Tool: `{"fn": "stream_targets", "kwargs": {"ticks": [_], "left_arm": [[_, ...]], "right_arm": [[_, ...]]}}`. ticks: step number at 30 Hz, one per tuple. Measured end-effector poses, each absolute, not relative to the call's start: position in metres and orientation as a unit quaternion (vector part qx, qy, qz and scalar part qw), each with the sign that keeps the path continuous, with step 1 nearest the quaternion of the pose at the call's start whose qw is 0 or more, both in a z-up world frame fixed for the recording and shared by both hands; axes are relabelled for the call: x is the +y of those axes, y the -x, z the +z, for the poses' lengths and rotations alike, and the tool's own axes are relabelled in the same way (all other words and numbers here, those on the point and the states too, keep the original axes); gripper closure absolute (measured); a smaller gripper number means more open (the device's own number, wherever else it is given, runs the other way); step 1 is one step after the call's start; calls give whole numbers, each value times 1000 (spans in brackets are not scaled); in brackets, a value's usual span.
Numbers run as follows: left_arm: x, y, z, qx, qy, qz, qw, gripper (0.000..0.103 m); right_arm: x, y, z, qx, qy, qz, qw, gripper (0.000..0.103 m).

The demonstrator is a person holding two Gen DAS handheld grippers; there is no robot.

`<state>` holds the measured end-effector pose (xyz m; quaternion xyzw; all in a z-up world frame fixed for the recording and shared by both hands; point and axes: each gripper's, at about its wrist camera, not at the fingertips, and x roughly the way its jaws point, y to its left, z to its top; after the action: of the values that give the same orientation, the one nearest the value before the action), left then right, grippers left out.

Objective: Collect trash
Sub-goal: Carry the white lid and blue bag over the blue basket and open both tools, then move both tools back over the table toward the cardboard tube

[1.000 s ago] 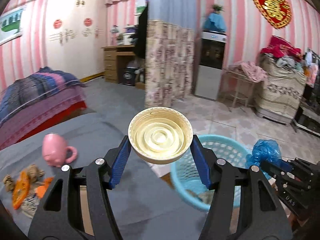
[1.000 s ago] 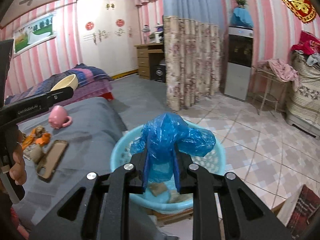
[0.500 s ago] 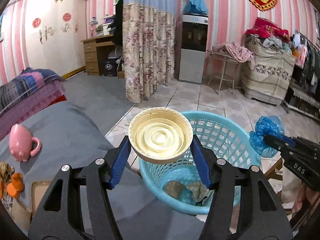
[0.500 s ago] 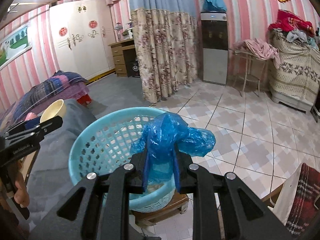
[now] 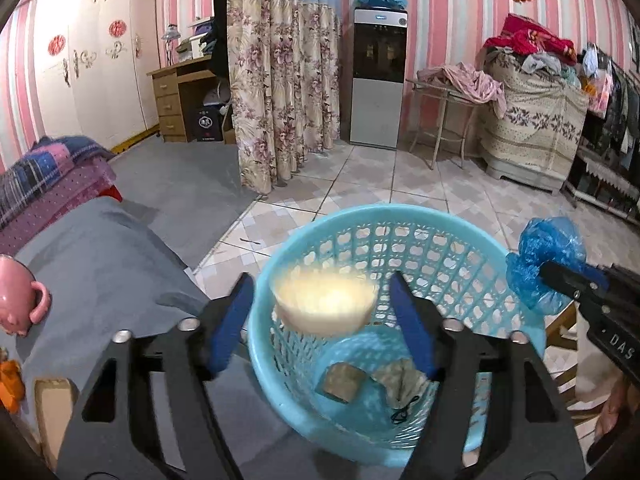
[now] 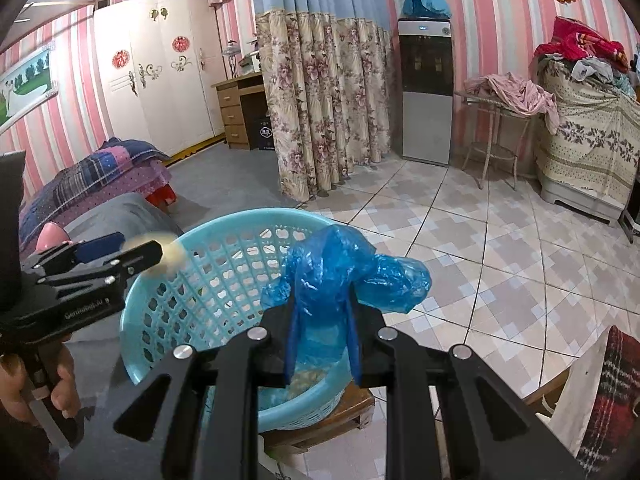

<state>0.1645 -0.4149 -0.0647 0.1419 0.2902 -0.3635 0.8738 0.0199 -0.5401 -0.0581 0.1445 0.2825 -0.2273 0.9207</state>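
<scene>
A light blue plastic basket [image 5: 400, 216] stands just ahead, with a few scraps of trash [image 5: 344, 378] on its bottom. My left gripper [image 5: 322, 312] is open over the basket's near rim. A cream round lid [image 5: 324, 304] is blurred in the air between the fingers, not touching them, above the basket. My right gripper [image 6: 320, 332] is shut on a crumpled blue plastic bag [image 6: 340, 268] over the basket's [image 6: 224, 224] right rim. The bag also shows at the right of the left wrist view [image 5: 548, 256].
A grey-covered table [image 5: 100, 264] lies to the left with a pink mug [image 5: 18, 296] and orange scraps [image 5: 8, 384]. Tiled floor [image 6: 500, 248] spreads beyond the basket. A floral curtain [image 5: 280, 88], water dispenser [image 5: 378, 80] and a cloth-piled cabinet [image 5: 532, 120] stand behind.
My left gripper opened and let go of the cream lid, which is now dropping toward the basket. Both grippers moved closer over the basket. The right gripper still holds the blue bag.
</scene>
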Motion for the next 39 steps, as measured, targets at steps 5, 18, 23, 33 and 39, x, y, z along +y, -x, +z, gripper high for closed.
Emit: {"fn": "stream_targets", "kwargs": {"ticks": [5, 18, 23, 33, 39], "left_arm": [[-400, -166, -56, 277, -159, -346, 882, 23], [-336, -194, -38, 276, -136, -292, 906, 13], [-322, -202, -26, 276, -107, -288, 911, 11], [-287, -201, -5, 266, -87, -264, 923, 9], [-244, -198, 14, 253, -73, -233, 936, 7]], "right_arm": [[-536, -31, -60, 286, -156, -223, 919, 82], [-513, -71, -68, 291, -150, -231, 916, 45], [-504, -79, -69, 297, -140, -233, 915, 25], [-485, -74, -41, 279, -141, -239, 919, 10], [-443, -81, -18, 264, -121, -210, 934, 9]]}}
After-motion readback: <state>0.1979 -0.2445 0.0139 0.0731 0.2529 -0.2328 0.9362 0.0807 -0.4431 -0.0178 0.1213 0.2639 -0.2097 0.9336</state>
